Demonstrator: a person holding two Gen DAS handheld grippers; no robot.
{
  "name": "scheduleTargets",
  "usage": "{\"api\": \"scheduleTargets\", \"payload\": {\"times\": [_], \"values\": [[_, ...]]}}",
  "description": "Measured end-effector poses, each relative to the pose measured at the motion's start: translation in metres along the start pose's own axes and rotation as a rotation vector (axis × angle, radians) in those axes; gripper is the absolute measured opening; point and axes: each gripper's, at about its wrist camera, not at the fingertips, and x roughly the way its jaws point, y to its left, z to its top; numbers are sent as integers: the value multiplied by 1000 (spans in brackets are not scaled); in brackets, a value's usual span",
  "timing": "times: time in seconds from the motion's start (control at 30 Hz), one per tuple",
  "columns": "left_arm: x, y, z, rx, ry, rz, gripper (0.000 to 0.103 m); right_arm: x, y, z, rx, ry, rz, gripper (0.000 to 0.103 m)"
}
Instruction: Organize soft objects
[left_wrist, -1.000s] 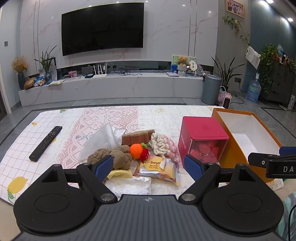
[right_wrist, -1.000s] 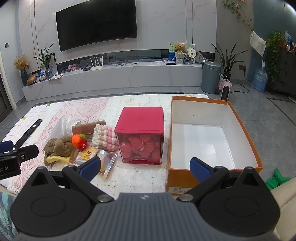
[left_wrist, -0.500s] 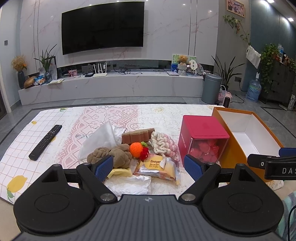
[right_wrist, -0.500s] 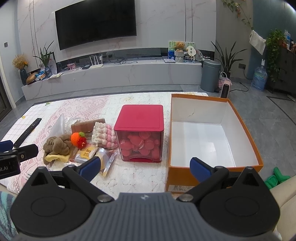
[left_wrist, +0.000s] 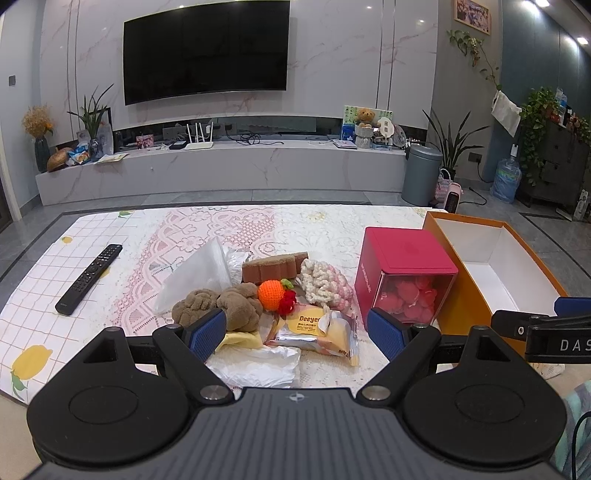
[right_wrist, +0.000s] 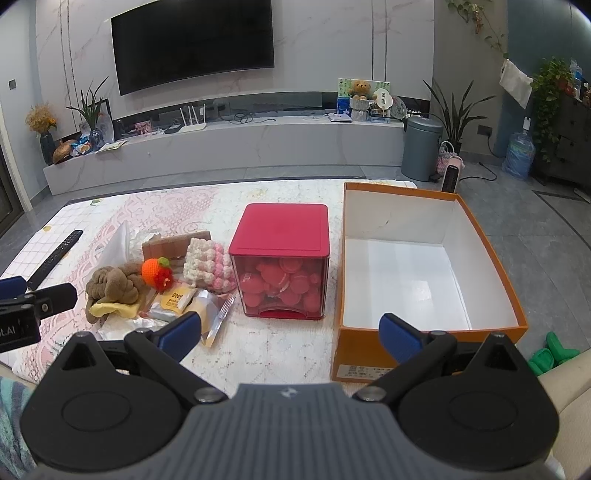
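A pile of soft things lies on the table: a brown plush (left_wrist: 221, 304) (right_wrist: 112, 286), an orange crochet fruit (left_wrist: 271, 293) (right_wrist: 155, 271), a white-pink knitted piece (left_wrist: 323, 282) (right_wrist: 207, 264), a brown sponge block (left_wrist: 275, 267) and a yellow Deeyer snack pack (left_wrist: 317, 330) (right_wrist: 173, 301). An open, empty orange box (right_wrist: 428, 325) (left_wrist: 454, 299) stands at the right. My left gripper (left_wrist: 297, 334) is open and empty, just in front of the pile. My right gripper (right_wrist: 290, 334) is open and empty, in front of the red container and the box.
A red-lidded clear container (right_wrist: 282, 258) (left_wrist: 404, 280) of pink pieces stands between the pile and the box. A black remote (left_wrist: 88, 278) lies at the left. Clear and foil wrappers (left_wrist: 255, 363) lie around the pile. A lace cloth (left_wrist: 240, 229) covers the table.
Both grippers have drifted slightly; the right wrist view has shifted a little toward the table. Nothing was taken hold of or moved.
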Motion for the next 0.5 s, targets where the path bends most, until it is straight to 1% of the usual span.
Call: {"api": "scheduleTargets", "payload": {"times": [0.27, 0.5], "values": [[0, 1, 0, 1, 2, -1, 101, 0, 0, 0, 3, 3, 1, 100], [5, 1, -2, 5, 27, -17, 100, 2, 2, -1, -3, 9, -1, 100]]}}
